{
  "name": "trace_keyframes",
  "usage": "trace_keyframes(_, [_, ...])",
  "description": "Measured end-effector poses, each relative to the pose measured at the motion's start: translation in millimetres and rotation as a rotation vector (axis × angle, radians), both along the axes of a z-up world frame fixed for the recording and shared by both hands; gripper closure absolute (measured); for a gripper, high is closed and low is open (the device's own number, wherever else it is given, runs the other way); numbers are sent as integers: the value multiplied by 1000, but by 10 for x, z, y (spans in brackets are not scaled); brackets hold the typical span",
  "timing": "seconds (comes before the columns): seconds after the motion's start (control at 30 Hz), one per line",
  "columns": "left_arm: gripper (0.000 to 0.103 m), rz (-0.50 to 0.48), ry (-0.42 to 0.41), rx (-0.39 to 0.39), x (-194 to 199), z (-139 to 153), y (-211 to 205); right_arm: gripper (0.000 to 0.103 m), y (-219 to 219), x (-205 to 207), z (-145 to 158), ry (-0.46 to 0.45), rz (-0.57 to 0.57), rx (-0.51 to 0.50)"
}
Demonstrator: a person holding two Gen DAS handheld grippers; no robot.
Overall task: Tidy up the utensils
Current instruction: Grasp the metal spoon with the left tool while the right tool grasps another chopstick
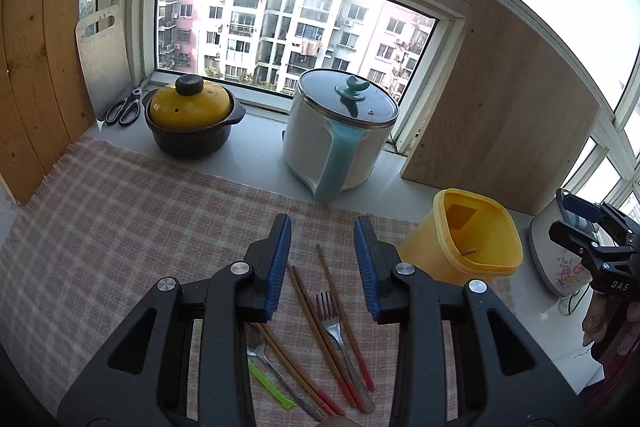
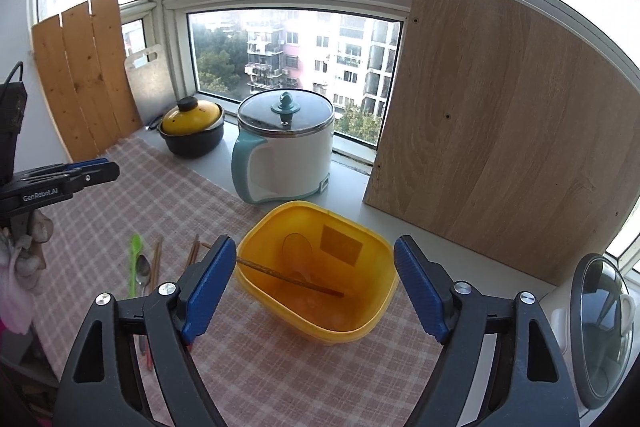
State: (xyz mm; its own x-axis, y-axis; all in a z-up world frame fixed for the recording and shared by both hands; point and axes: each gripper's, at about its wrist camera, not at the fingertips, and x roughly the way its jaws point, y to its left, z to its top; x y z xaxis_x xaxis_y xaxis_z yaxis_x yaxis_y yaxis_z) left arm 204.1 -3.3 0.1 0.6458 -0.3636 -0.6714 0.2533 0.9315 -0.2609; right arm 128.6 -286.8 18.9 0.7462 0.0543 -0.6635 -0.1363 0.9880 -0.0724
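Several red-tipped wooden chopsticks, a metal fork, a metal spoon and a green plastic utensil lie on the checked cloth. My left gripper is open and empty, hovering just above them. A yellow plastic container stands on the cloth with one chopstick and a yellow spoon inside. My right gripper is open and empty, spread around the container's mouth. The container also shows in the left wrist view.
A white-and-teal electric pot and a black pot with yellow lid stand by the window. Scissors lie at the back left. Wooden boards lean left and right. A rice cooker sits at far right.
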Motion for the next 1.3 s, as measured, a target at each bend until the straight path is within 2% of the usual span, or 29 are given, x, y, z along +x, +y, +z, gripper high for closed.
trace_keyframes(0.27, [71, 59, 92, 35, -77, -353, 546, 22, 330, -277, -194, 1, 105, 18])
trace_keyframes(0.47, [71, 57, 175, 42, -41, -750, 816, 22, 601, -376, -413, 46, 113, 11])
trace_keyframes(0.67, [71, 17, 293, 6, 32, -1145, 950, 22, 821, -372, -715, 157, 92, 39])
trace_keyframes(0.87, [71, -54, 360, 10, 8, -1398, 882, 23, 1018, -269, -1030, 247, 62, 28])
trace_keyframes(1.0, [71, -83, 386, 11, -8, -1531, 808, 30, 1124, -177, -1212, 300, 59, 17])
trace_keyframes(1.07, [71, -90, 400, 18, 1, -1608, 779, 39, 1165, -129, -1296, 329, 63, 19])
trace_keyframes(1.13, [71, -94, 404, 16, 1, -1646, 760, 42, 1209, -98, -1370, 356, 73, 19])
trace_keyframes(1.3, [71, -115, 334, 62, 35, -1585, 714, 58, 1254, -2, -1536, 406, 79, 21])
